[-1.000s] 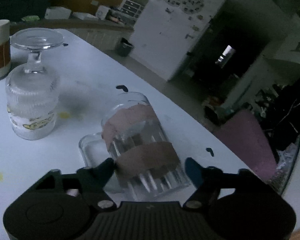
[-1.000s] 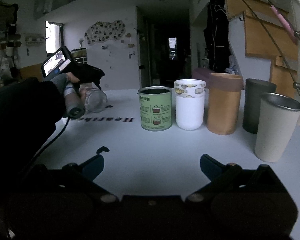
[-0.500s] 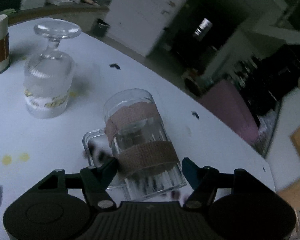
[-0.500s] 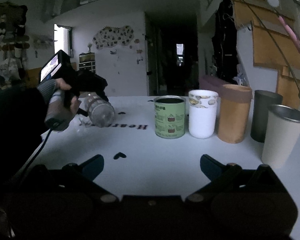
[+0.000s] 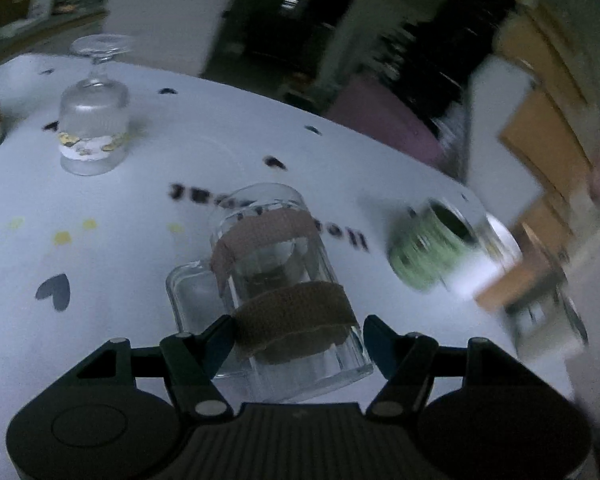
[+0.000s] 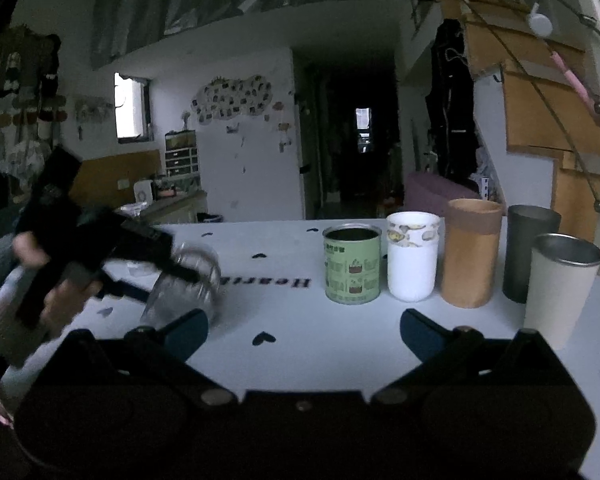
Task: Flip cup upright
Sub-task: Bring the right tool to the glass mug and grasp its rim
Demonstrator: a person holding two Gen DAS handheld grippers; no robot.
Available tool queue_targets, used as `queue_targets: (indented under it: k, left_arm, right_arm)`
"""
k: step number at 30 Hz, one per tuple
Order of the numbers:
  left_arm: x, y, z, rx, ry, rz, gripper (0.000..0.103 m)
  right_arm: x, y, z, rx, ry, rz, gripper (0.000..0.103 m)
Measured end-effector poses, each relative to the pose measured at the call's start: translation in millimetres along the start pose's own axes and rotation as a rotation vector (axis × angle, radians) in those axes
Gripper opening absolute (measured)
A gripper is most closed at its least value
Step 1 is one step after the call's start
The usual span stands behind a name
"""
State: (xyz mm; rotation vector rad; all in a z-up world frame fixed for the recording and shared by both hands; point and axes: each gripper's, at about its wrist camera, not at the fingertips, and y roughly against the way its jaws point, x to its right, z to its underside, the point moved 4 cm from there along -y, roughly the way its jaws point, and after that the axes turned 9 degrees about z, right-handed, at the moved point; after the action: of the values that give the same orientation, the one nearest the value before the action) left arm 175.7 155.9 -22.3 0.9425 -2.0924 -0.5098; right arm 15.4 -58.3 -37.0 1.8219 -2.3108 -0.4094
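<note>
A clear glass mug (image 5: 284,280) with two brown tape bands and a handle on its left is held between the fingers of my left gripper (image 5: 298,338), which is shut on it near its rim. The mug is lifted off the white table (image 5: 120,264) and tilted, base pointing away. In the right wrist view the mug (image 6: 188,284) shows blurred at the left, in the hand-held left gripper. My right gripper (image 6: 304,330) is open and empty, low over the table's near side.
An upside-down stemmed glass (image 5: 94,120) stands at the far left. A green can (image 6: 352,264), a white cup (image 6: 412,254), a tan cup (image 6: 472,252), a dark grey cup (image 6: 530,252) and a steel-rimmed cup (image 6: 560,284) stand in a row at the right.
My left gripper has carried the mug toward the right and nearer the row of cups, swinging its view round to them. My right gripper has stayed open in about the same place.
</note>
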Motion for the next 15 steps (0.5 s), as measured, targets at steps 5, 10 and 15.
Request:
queue_targets:
  k: [5, 10, 15]
  left_arm:
    - [18, 17, 30, -0.077, -0.160, 0.066, 0.071]
    - [35, 29, 54, -0.128, -0.284, 0.101, 0.071]
    - [43, 37, 68, -0.137, -0.338, 0.105, 0.074]
  right_arm:
    - [2, 1, -3, -0.009, -0.030, 0.004, 0.103]
    - [5, -4, -4, -0.035, -0.059, 0.008, 0.103]
    - [7, -17, -3, -0.096, -0.118, -0.014, 0.103]
